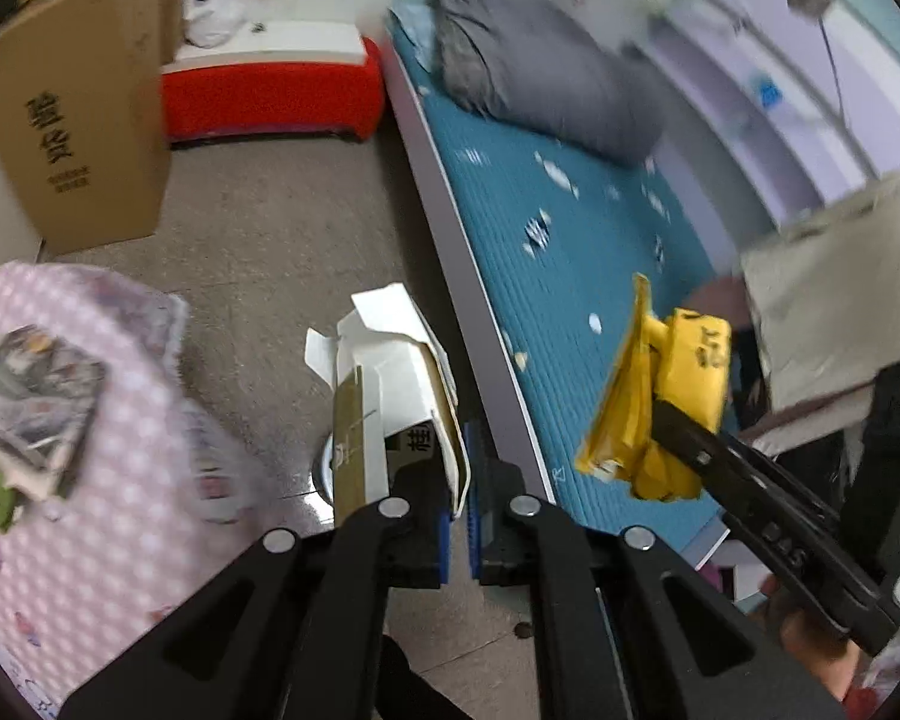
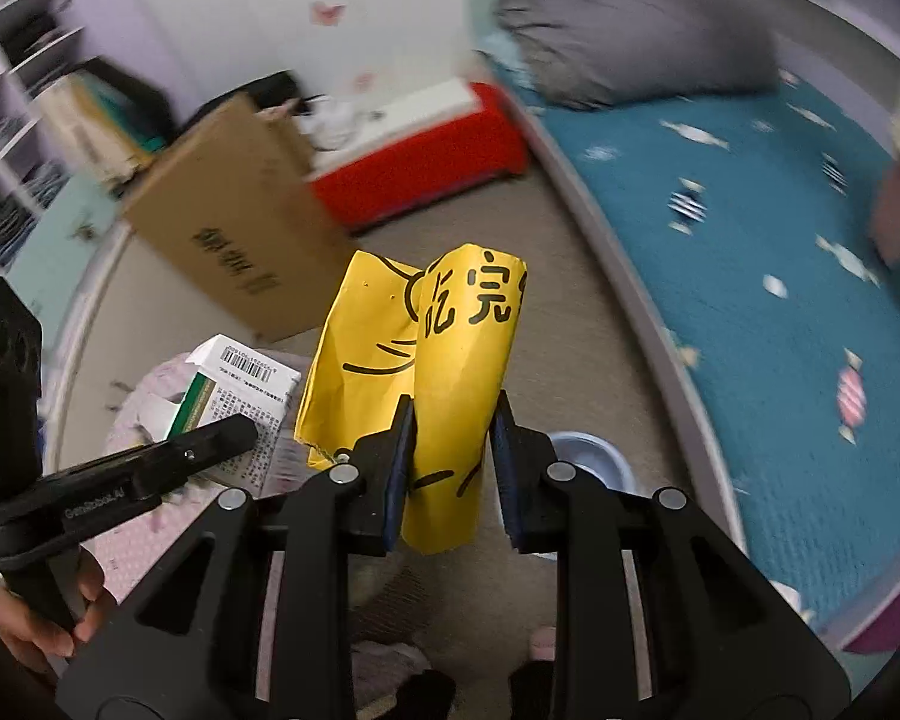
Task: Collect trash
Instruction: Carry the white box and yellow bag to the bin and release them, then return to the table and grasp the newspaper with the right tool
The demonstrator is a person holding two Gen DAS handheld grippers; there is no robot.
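Note:
My left gripper is shut on a torn white and brown carton, held above the floor beside the bed edge. The carton also shows in the right wrist view, with a barcode and green stripe. My right gripper is shut on a crumpled yellow paper bag with black characters. In the left wrist view the bag hangs over the teal mattress. A pink dotted trash bag lies open at the lower left, with scraps inside.
A large cardboard box stands on the grey floor at the left. A red and white chest sits behind it. The bed with a teal mat and a grey pillow fills the right. A blue bowl sits on the floor.

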